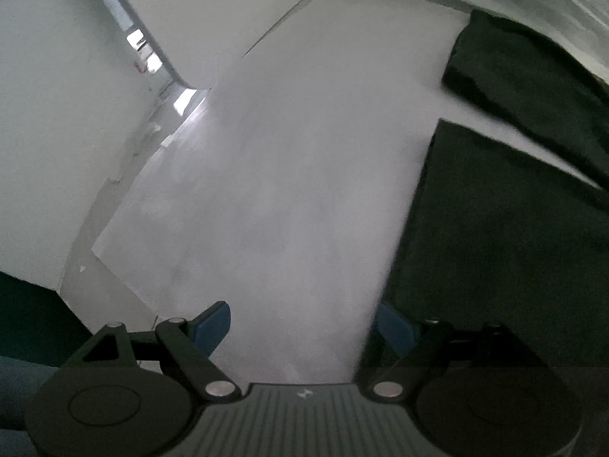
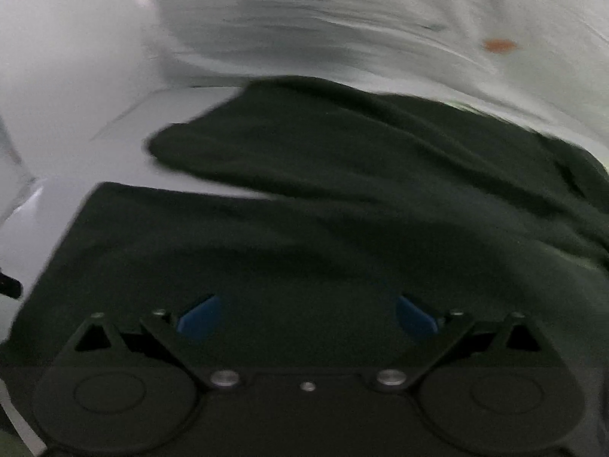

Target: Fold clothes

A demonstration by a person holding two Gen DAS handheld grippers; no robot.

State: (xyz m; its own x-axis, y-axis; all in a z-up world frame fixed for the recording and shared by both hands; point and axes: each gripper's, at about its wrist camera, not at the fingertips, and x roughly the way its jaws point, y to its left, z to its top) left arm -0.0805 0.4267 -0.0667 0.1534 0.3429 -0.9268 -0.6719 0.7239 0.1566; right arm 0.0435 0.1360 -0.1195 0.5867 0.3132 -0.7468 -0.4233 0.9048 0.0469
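A dark green garment (image 1: 506,236) lies on the white table (image 1: 289,175), filling the right side of the left wrist view, with a sleeve (image 1: 525,76) stretched out above its body. My left gripper (image 1: 302,325) hangs open over bare table just left of the garment's edge, and its right blue pad (image 1: 394,327) sits at that edge. In the right wrist view the same garment (image 2: 323,205) spreads across the middle, its sleeve (image 2: 236,144) reaching left. My right gripper (image 2: 306,316) is open above the cloth, nothing between its blue pads (image 2: 200,318). This view is motion-blurred.
White walls (image 1: 49,122) rise left of the table, with a bright gap (image 1: 148,53) between them. A pale cloth or wall (image 2: 342,26) with an orange spot (image 2: 498,45) lies beyond the garment. The table's left edge (image 1: 114,228) drops away.
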